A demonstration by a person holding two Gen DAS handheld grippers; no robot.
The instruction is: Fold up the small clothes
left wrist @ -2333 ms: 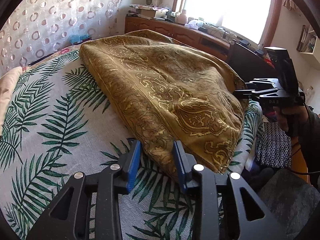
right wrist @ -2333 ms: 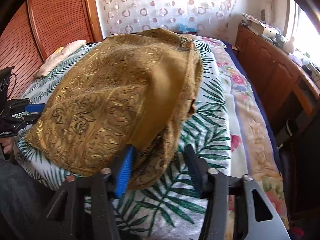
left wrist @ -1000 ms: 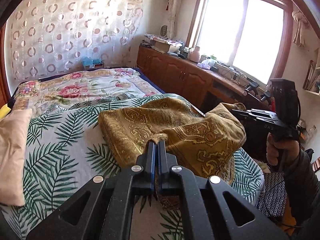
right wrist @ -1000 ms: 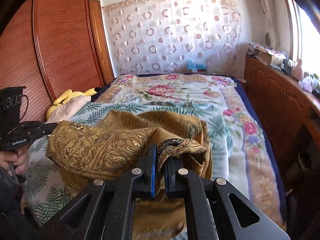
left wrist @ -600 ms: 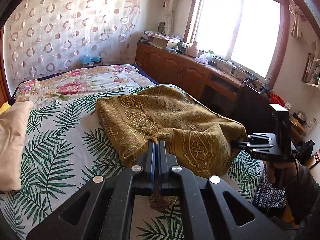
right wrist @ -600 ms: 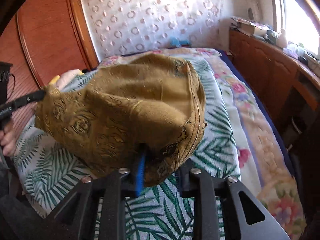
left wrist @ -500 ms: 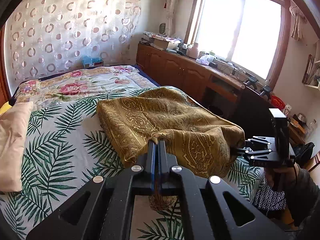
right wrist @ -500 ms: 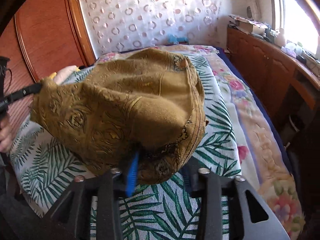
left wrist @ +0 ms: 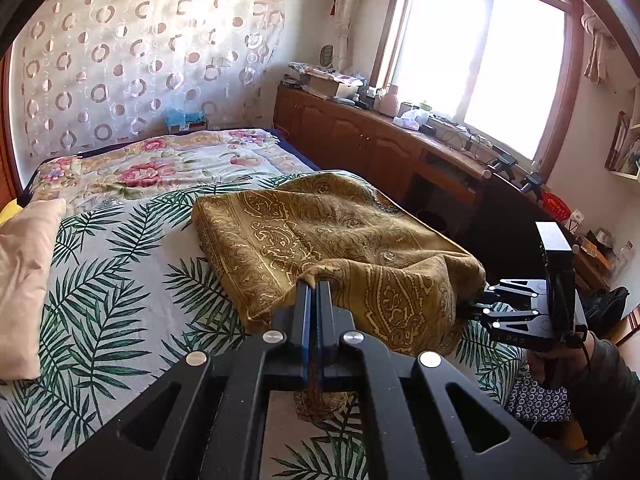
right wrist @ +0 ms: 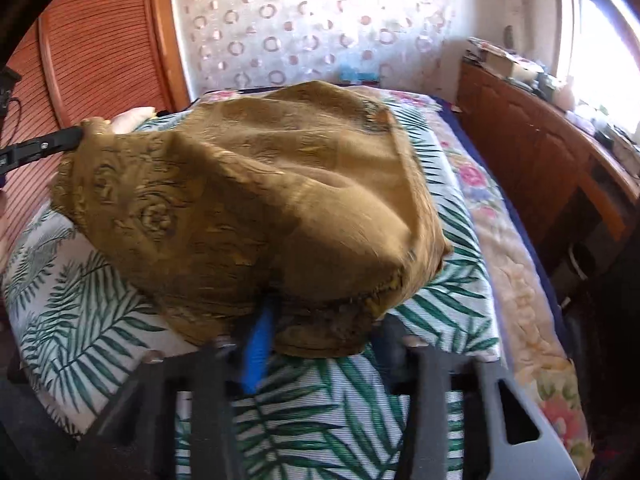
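The left gripper [left wrist: 314,286] clamps a near corner of the gold cloth [left wrist: 328,236], which lies on the bed [left wrist: 120,280]. The right gripper [right wrist: 320,320] stands spread around its edge. Lower both corners level, avoiding bunching.

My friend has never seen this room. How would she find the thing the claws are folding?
Look at the big bed with the green palm-leaf cover. On its window side lies a mustard-gold cloth with swirly paisley patterns, its near corner pinched in the left claw. It is the only gold fabric; the pillow beside it is plain peach.
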